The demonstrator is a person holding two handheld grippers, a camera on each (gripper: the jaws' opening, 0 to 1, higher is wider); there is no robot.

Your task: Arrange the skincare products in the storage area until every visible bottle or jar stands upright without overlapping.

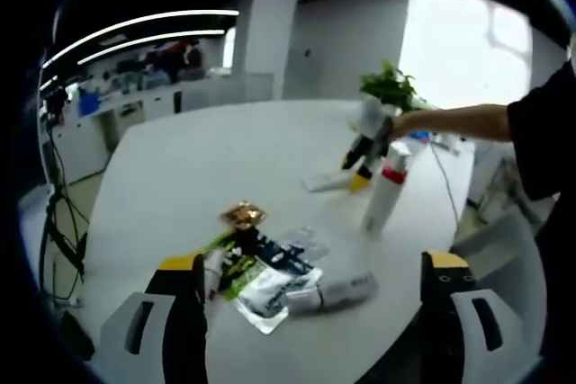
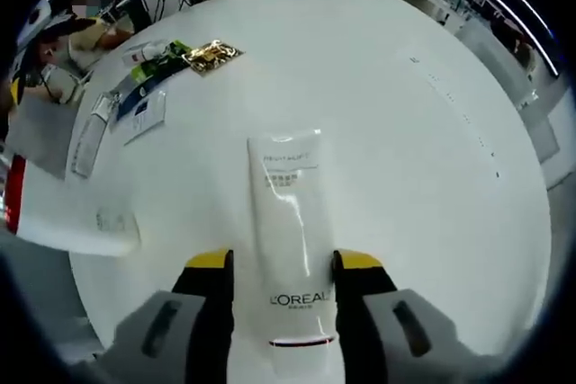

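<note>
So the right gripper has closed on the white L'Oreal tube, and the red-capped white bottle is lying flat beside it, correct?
Not quite. In the left gripper view the red-capped white bottle stands upright on the table. The right gripper does have its jaws on the white L'Oreal tube.
</note>
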